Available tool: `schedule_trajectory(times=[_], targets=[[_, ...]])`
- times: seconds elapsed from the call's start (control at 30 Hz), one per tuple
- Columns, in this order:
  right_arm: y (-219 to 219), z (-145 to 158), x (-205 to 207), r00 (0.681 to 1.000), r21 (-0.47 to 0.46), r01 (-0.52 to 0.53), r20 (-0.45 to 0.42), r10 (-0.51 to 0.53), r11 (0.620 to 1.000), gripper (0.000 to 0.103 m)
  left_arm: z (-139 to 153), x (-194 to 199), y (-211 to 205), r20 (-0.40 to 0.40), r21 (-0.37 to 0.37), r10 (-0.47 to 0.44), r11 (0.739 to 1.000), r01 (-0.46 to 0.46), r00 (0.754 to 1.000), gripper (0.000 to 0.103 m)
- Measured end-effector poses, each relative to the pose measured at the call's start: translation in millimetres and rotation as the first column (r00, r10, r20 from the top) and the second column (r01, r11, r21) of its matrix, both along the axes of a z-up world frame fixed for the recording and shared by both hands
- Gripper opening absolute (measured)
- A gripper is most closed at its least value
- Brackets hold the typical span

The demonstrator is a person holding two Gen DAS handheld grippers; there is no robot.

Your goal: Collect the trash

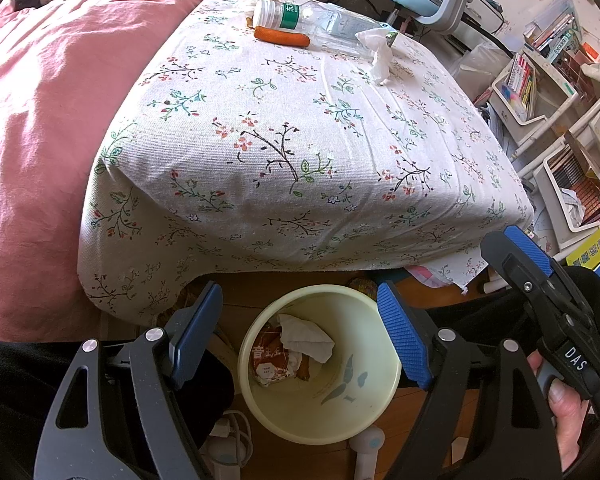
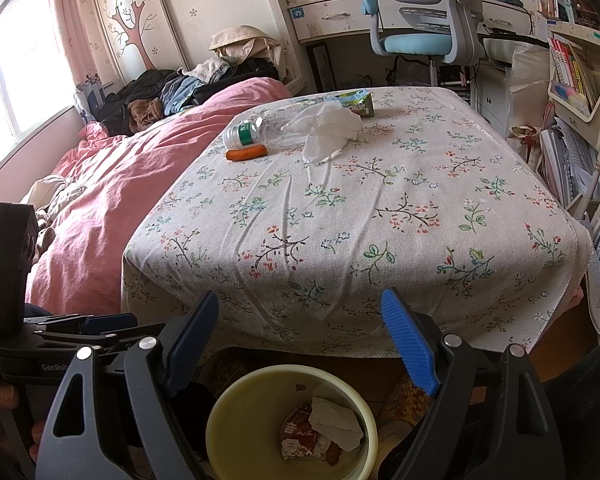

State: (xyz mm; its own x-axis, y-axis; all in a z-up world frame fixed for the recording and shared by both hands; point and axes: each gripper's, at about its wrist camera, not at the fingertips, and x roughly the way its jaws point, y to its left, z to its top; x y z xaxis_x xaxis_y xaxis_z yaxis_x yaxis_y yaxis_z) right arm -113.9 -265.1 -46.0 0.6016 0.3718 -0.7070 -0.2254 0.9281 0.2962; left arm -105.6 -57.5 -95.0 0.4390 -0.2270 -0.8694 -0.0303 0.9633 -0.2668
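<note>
Left wrist: bin (image 1: 320, 408) beneath gripper (image 1: 300, 332).

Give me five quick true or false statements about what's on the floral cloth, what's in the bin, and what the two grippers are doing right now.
1. The plastic bottle stands upright. False: it lies on its side.
2. The orange carrot piece lies beside the bottle. True.
3. The yellow bin is empty. False: it holds a tissue and a red wrapper.
4. The left gripper holds nothing, fingers apart. True.
5. The right gripper grips the crumpled tissue. False: that lies on the floral cloth.
</note>
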Motion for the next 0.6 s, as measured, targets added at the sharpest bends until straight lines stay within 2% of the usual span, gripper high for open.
schedule_trajectory(times=[0.6], targets=[[1.7, 0.1, -1.0, 1.000, -0.001, 0.000, 0.001, 0.000, 1.000, 0.080, 0.0, -0.3, 0.4, 0.001, 0.000, 0.001, 1.000, -0.001, 1.000, 0.076]])
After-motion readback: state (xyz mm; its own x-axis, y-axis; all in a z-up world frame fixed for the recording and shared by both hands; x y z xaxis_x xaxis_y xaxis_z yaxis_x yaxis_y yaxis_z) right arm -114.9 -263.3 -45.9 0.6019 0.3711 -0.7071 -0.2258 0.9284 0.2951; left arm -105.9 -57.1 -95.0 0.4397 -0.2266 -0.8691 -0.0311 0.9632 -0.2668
